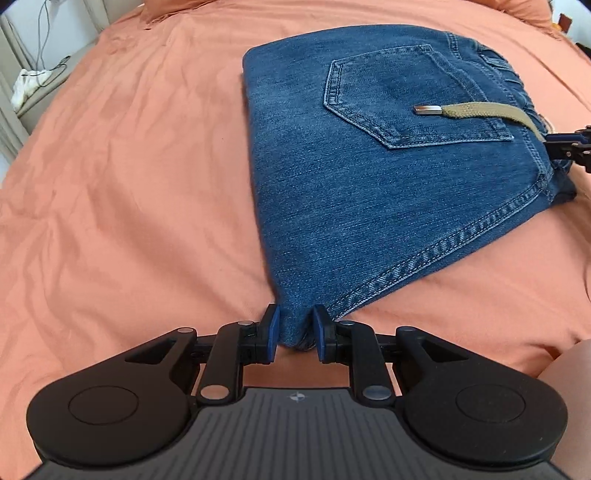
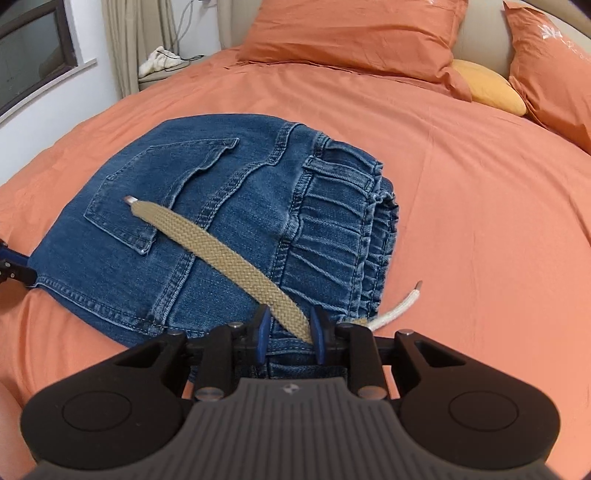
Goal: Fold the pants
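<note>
Blue denim pants (image 1: pixel 369 184) lie folded into a compact stack on the orange bed sheet (image 1: pixel 129 184), back pocket up. A tan drawstring (image 1: pixel 480 112) with a metal tip crosses the pocket. My left gripper (image 1: pixel 295 326) is shut on the near corner of the stack, denim filling the gap between its blue pads. In the right wrist view the pants (image 2: pixel 155 266) show their gathered waistband at the right. My right gripper (image 2: pixel 290 330) is shut on the waistband corner, with the tan drawstring (image 2: pixel 221 251) running between its fingers. Each gripper shows at the edge of the other's view.
Orange pillows (image 2: pixel 351 33) and a yellow cushion (image 2: pixel 487 86) lie at the head of the bed. A bedside stand with a white cloth and cables (image 2: pixel 159 61) stands at the far left by a curtain. A white cord end (image 2: pixel 399 306) pokes out by the waistband.
</note>
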A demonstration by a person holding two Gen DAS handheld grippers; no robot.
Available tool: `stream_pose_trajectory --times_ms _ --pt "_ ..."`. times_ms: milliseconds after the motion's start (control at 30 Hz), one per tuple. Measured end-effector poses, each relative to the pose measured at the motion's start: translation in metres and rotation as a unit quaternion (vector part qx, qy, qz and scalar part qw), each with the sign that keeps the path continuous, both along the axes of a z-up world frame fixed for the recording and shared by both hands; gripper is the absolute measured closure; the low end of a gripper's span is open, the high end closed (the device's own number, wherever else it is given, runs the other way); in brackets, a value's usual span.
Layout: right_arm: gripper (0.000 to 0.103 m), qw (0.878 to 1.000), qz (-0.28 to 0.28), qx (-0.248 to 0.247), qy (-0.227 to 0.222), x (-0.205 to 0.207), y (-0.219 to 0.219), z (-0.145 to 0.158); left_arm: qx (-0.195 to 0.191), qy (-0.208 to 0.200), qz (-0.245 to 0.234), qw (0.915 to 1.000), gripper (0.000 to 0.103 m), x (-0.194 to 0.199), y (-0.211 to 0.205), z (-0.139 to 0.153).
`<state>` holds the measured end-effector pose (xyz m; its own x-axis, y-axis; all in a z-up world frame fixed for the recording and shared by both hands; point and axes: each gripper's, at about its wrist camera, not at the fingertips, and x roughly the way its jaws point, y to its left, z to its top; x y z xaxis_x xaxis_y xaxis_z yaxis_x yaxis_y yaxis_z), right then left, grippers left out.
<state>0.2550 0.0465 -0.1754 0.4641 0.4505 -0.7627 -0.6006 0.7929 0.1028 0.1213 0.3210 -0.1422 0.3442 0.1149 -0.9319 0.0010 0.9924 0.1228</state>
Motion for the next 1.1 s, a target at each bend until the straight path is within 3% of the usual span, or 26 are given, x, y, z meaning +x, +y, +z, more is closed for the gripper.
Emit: stream_pose_trajectory --times_ms 133,233,300,400,467,600,633,667,733,900,1100 --pt "0.080 1.000 -0.001 -0.013 0.006 0.002 0.004 0.026 0.026 -0.028 0.006 0.9992 0.078 -0.011 -0.013 0.031" --pt "0.059 1.000 -0.002 0.017 -0.010 -0.010 -0.008 0.060 0.018 -0.084 0.018 0.9962 0.072 -0.028 -0.024 0.071" --pt "0.052 0.999 -0.005 0.031 -0.028 -0.025 -0.017 0.087 0.016 -0.119 0.030 0.9923 0.070 -0.040 -0.032 0.101" --pt "0.031 0.997 -0.010 0.058 -0.051 -0.048 -0.032 0.128 0.021 -0.180 0.040 0.9827 0.064 -0.059 -0.051 0.150" --pt "0.026 0.994 -0.010 0.075 -0.074 -0.069 -0.042 0.154 0.030 -0.216 0.051 0.9747 0.059 -0.070 -0.065 0.181" --pt "0.010 0.988 -0.016 0.104 -0.117 -0.116 -0.060 0.195 0.023 -0.306 0.067 0.9494 0.026 -0.090 -0.094 0.227" --pt "0.008 0.986 -0.018 0.112 -0.125 -0.127 -0.064 0.203 0.024 -0.318 0.075 0.9447 0.025 -0.096 -0.101 0.235" --pt "0.007 0.984 -0.020 0.120 -0.133 -0.139 -0.068 0.209 0.027 -0.328 0.080 0.9409 0.025 -0.102 -0.110 0.241" --pt "0.006 0.981 -0.022 0.132 -0.143 -0.161 -0.075 0.218 0.039 -0.339 0.088 0.9360 0.009 -0.112 -0.127 0.248" --pt "0.006 0.975 -0.039 0.148 -0.158 -0.208 -0.083 0.221 0.068 -0.350 0.103 0.9284 0.007 -0.137 -0.160 0.247" --pt "0.006 0.976 -0.055 0.130 -0.165 -0.236 -0.086 0.197 0.034 -0.287 0.131 0.9483 0.007 -0.140 -0.166 0.200"
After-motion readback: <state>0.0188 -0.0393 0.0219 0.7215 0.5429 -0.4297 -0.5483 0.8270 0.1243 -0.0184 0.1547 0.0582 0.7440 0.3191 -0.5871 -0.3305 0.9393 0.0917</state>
